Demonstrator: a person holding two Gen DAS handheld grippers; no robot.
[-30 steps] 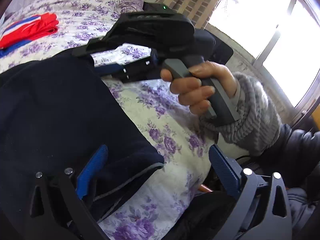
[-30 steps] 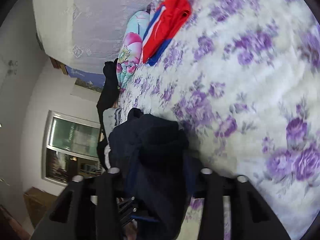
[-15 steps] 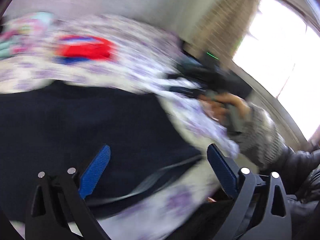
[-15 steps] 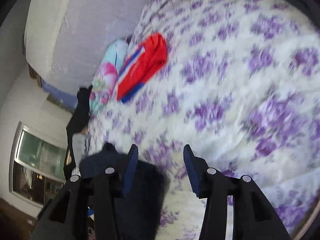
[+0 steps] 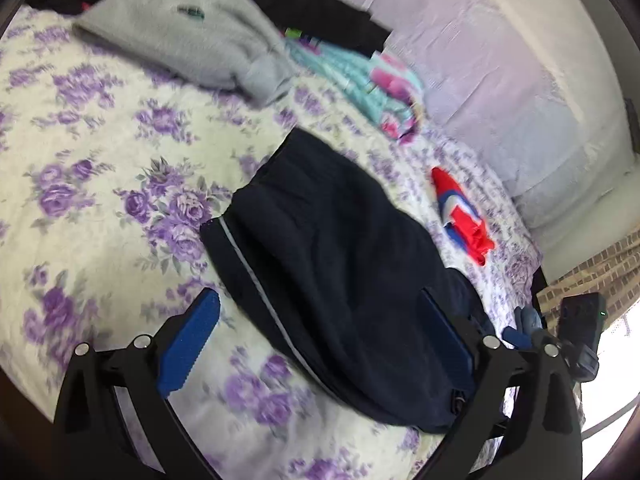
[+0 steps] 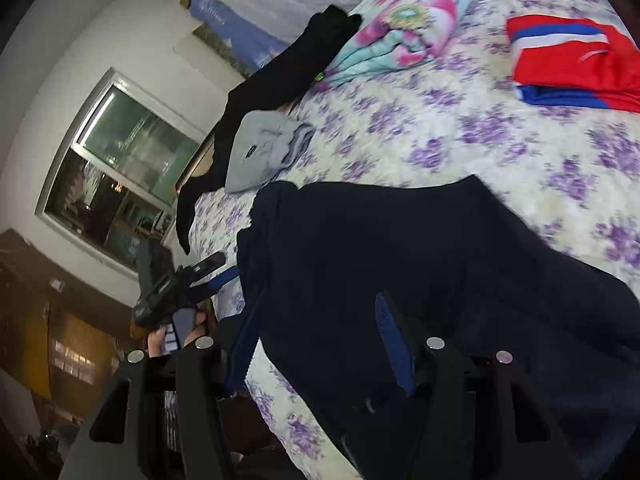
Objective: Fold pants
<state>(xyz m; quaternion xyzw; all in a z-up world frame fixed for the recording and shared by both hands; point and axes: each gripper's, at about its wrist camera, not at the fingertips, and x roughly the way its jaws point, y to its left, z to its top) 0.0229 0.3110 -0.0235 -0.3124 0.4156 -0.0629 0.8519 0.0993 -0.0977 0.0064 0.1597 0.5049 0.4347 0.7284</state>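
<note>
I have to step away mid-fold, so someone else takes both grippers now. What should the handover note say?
Left gripper: jaws open, nothing held, above the near end of the dark navy pants.
Right gripper: jaws have just been opening and are off the cloth, the pants lying under them.
Pants: a folded bundle, grey side stripe showing, on the purple-flowered bedspread, apart from the red, white and blue folded garment.
Done: at least one fold laid and released.
Left: check the edges; possibly another fold, then tidy.

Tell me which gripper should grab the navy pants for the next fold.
Probably right: the right gripper is open directly over the navy pants, while the left gripper, also open, straddles their edge and bare floral bedspread.
</note>
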